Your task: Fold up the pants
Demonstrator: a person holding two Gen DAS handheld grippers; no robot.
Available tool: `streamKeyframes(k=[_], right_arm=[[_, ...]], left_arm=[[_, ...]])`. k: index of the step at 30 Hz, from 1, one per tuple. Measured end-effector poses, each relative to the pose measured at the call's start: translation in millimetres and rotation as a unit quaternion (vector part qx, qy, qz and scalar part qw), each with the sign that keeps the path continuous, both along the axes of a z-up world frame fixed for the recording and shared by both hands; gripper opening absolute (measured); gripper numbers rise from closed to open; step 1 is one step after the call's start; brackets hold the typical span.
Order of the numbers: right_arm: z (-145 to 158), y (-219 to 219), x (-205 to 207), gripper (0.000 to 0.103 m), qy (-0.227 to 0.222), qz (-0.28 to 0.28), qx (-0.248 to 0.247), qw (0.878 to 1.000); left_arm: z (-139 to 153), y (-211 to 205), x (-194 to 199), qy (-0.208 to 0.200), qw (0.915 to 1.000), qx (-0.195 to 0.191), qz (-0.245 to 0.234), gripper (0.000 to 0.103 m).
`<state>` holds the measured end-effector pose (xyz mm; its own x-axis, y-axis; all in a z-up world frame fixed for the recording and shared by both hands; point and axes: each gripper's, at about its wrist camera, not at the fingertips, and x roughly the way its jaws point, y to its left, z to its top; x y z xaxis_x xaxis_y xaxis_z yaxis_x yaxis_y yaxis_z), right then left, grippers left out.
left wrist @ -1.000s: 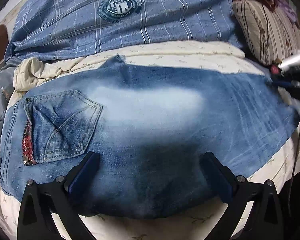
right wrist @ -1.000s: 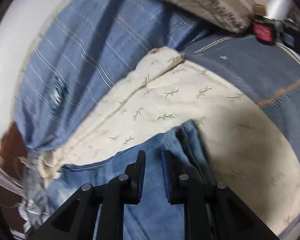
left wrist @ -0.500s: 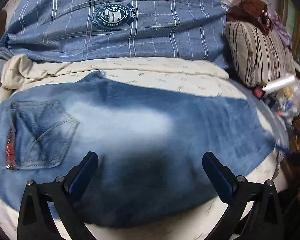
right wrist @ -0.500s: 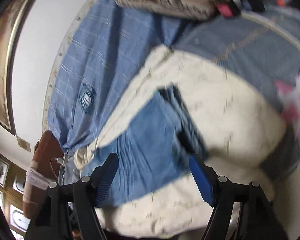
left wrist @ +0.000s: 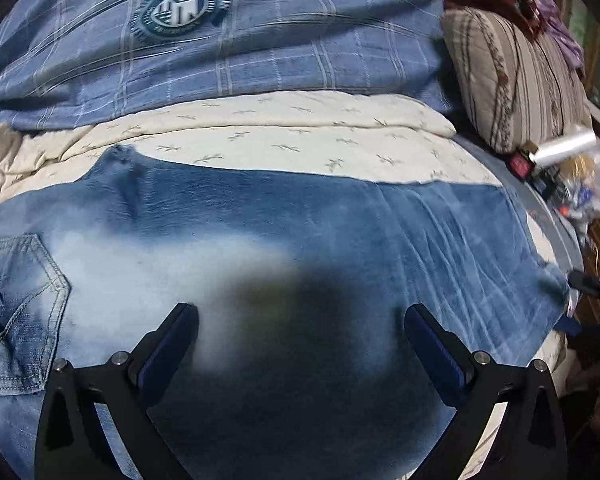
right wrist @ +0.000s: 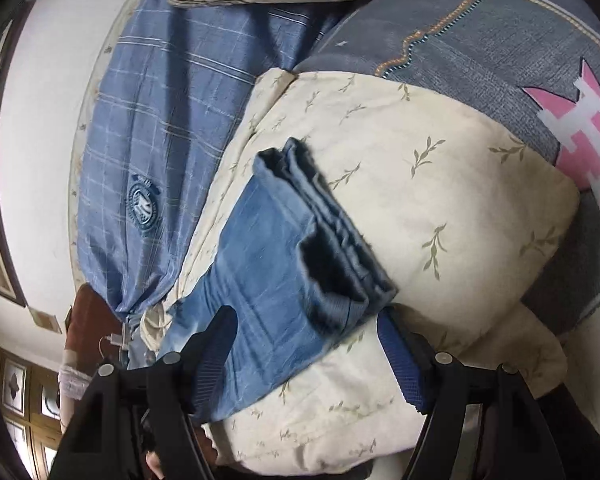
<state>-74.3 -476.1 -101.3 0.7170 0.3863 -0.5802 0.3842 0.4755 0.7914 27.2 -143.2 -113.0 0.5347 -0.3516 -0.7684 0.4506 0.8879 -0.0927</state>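
Faded blue jeans (left wrist: pixel 284 248) lie flat across a cream leaf-print cover (left wrist: pixel 284 136), folded lengthwise, back pocket (left wrist: pixel 18 308) at the left. My left gripper (left wrist: pixel 300 344) is open and empty, hovering just above the middle of the jeans. In the right wrist view the jeans (right wrist: pixel 268 280) end in stacked leg hems (right wrist: pixel 336 232) on the cream cover (right wrist: pixel 440 216). My right gripper (right wrist: pixel 304 352) is open and empty, its fingers straddling the near corner of the hem end.
A blue plaid duvet with a round badge (left wrist: pixel 220 40) lies behind the jeans. A striped pillow (left wrist: pixel 516 80) and small clutter with a silver can (left wrist: pixel 564 148) sit at the right. A grey blanket with pink pattern (right wrist: pixel 540 60) borders the cream cover.
My right gripper has let go of the leg hem, opened wide and drawn back. My left gripper stayed open and shifted slightly right along the jeans.
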Motion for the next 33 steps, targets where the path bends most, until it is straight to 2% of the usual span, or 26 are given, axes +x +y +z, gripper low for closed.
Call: streamKeyframes(k=[5,7,8,9,11,16,19,21,22,24,29,33], right_arm=[[-6,-6,0,0.075,-0.019,-0.033,0.038,0.999],[-6,-7,-1,0.072,-0.028,-0.040,0.040,0.998],[-4,-6,0,0.062,-0.030,-0.043,0.032,0.998],[-4,-5,1,0.047,-0.031,-0.045,0.029,0.998],[-3,-2,2,0.034,-0.031,-0.049,0.025,0.998],[19,16,7,0.034,-0.047,-0.037,-0.057,0.997],[12,23,18,0.036,-0.009,-0.024,-0.082,0.996],[13,27,21,0.034,-0.005,-0.018,-0.094,0.995],[18,30,21,0.033,-0.014,-0.014,-0.105,0.994],[31,39,19,0.017,-0.041,-0.002,-0.120,0.992],[72,86,18,0.014,-0.096,0.041,-0.186,0.977],[91,130,27,0.014,-0.117,0.085,-0.212,0.966]], left_arm=[[0,-5,-7,-0.004,0.9998,0.013,-0.014,0.103],[-1,-5,-8,-0.005,0.9997,0.017,-0.017,0.103],[-1,-5,-9,-0.005,0.9997,0.019,-0.017,0.103],[-1,-4,-9,-0.005,0.9997,0.020,-0.017,0.103],[-1,-3,-10,-0.005,0.9996,0.022,-0.015,0.103],[2,9,-6,0.003,1.0000,0.008,0.001,0.103],[4,16,-1,0.014,0.9998,-0.010,0.014,0.103],[4,18,1,0.017,0.9996,-0.012,0.020,0.103],[4,19,1,0.016,0.9996,-0.010,0.021,0.103],[7,22,1,0.015,0.9995,-0.012,0.024,0.103],[22,48,8,0.004,0.9971,-0.041,0.065,0.103],[37,79,16,0.004,0.9916,-0.075,0.105,0.103]])
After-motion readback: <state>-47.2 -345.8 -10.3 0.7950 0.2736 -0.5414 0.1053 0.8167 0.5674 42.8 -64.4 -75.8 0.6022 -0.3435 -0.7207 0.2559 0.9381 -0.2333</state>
